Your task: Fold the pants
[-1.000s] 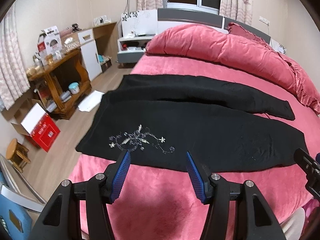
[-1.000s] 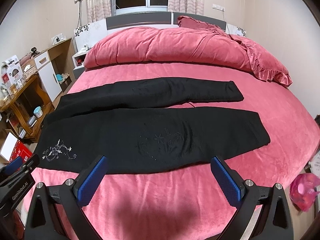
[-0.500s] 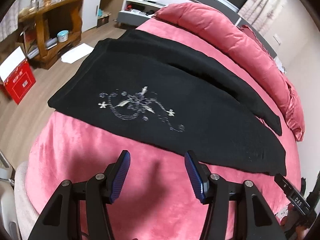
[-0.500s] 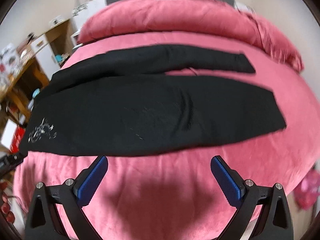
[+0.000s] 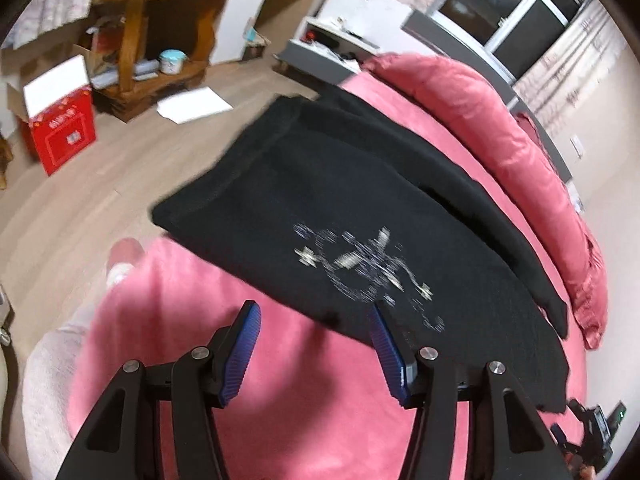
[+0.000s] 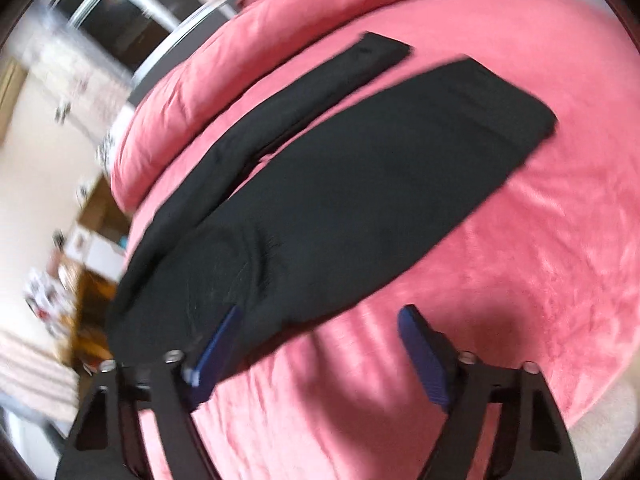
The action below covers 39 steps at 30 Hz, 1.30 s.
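Observation:
Black pants (image 5: 328, 200) lie flat across the pink bed (image 5: 168, 320), both legs spread apart, with silver embroidery (image 5: 364, 264) near the waist end. My left gripper (image 5: 316, 312) hovers open just over the near edge of the pants, below the embroidery; nothing is between its blue pads. In the right wrist view the same pants (image 6: 360, 184) stretch toward the leg hems at the upper right. My right gripper (image 6: 320, 320) straddles the near edge of the nearer leg, its jaws closing, the left fingertip (image 6: 224, 332) over the cloth, the pads not pressing it.
A rolled pink duvet (image 5: 480, 120) lies along the far side of the bed. On the floor to the left stand a red box (image 5: 64, 128), a wooden shelf unit (image 5: 160, 36) and a sheet of white paper (image 5: 192, 104). The right gripper's body (image 5: 592, 432) shows at the lower right.
Both grippers have dropped and rolled toward the near edge of the pants. The right gripper's jaws have narrowed from fully wide. The pants have not moved.

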Each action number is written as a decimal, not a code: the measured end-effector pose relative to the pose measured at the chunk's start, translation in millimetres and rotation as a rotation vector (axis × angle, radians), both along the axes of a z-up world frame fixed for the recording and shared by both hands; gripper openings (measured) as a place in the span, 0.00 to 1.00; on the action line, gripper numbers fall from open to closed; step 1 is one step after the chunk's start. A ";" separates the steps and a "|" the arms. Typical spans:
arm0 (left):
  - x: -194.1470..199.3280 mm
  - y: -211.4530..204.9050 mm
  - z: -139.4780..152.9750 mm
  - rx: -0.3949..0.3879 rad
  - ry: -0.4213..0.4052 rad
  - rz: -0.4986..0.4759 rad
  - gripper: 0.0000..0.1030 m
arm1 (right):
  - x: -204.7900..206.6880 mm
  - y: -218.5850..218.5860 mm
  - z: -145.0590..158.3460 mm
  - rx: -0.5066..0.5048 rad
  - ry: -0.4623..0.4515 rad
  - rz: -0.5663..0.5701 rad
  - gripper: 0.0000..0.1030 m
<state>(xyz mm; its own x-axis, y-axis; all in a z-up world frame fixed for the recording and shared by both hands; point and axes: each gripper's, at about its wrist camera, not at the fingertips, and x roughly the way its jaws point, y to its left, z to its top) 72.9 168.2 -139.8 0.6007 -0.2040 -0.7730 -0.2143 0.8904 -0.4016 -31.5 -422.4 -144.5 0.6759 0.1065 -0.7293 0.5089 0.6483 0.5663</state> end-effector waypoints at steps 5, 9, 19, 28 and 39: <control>3.3 18.7 -14.2 -0.046 0.022 0.079 0.55 | -11.8 -31.2 -20.3 0.073 -0.051 -0.056 0.73; 8.9 20.3 -24.9 -0.109 0.041 0.083 0.55 | -24.5 -58.2 -46.7 0.250 -0.120 -0.161 0.64; 20.2 19.3 -34.2 -0.191 -0.009 0.084 0.55 | -16.1 -78.4 -60.1 0.299 -0.259 -0.201 0.43; 25.7 23.1 -38.1 -0.198 -0.010 0.102 0.56 | -29.1 -91.4 -78.6 0.274 -0.324 -0.174 0.09; 37.0 22.6 -42.6 -0.175 -0.038 0.157 0.54 | -22.7 -90.1 -77.3 0.194 -0.310 -0.157 0.07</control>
<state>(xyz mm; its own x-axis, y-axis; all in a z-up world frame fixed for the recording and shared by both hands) 109.9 190.7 -182.3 0.6636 -0.2348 -0.7103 -0.3261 0.7637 -0.5571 -54.2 -512.5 -221.8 0.8798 0.0999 -0.4648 0.3792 0.4421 0.8128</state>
